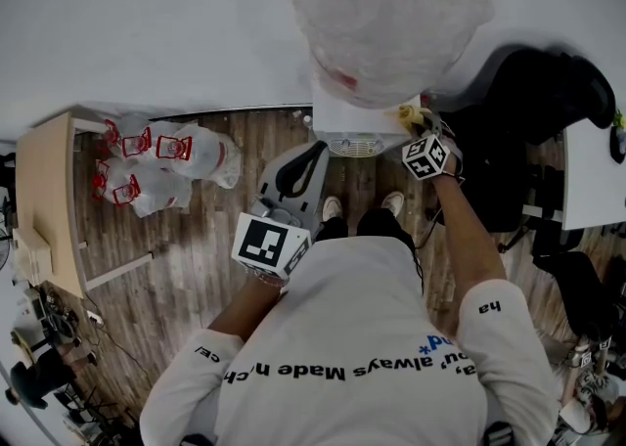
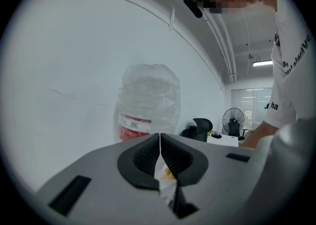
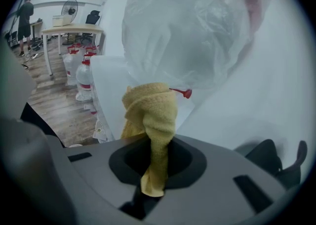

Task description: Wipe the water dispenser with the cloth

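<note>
Wood floor (image 1: 186,258) open beside dispenser (image 1: 337,119) | right tool (image 3: 157,156) clamps cloth (image 3: 150,110) at its corner | left tool (image 2: 160,159) closed, empty

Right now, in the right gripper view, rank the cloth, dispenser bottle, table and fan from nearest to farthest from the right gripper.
1. Cloth: clamped in the right gripper.
2. Bottle: just ahead, above the cloth.
3. Table: far off, left.
4. Fan: beyond the table, upper left.
</note>
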Motion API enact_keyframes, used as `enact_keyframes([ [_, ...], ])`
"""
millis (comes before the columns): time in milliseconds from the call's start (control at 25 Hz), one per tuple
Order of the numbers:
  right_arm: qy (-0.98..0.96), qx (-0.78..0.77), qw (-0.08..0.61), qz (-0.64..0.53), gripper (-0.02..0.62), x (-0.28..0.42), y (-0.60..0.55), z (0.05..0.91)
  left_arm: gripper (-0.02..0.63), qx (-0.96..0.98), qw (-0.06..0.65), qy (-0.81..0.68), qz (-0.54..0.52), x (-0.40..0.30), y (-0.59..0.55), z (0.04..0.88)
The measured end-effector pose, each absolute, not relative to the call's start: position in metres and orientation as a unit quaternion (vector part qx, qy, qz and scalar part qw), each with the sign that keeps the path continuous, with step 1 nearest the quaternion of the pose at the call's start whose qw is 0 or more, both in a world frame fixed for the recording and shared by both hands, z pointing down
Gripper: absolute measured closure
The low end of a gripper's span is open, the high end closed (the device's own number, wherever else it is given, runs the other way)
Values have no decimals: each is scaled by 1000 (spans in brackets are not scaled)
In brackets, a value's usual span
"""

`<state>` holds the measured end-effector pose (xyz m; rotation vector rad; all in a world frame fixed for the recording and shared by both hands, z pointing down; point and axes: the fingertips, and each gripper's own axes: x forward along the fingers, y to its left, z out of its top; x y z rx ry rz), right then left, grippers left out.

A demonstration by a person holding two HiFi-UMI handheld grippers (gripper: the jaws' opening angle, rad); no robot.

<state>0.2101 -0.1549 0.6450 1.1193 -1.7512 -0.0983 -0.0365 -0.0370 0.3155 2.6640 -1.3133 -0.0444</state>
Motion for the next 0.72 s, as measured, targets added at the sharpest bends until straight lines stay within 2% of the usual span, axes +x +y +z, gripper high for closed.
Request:
enact_keyframes([
  [720, -716, 480, 506, -38, 551, 211, -131, 647, 580, 900, 86, -428, -16, -40, -31, 316],
])
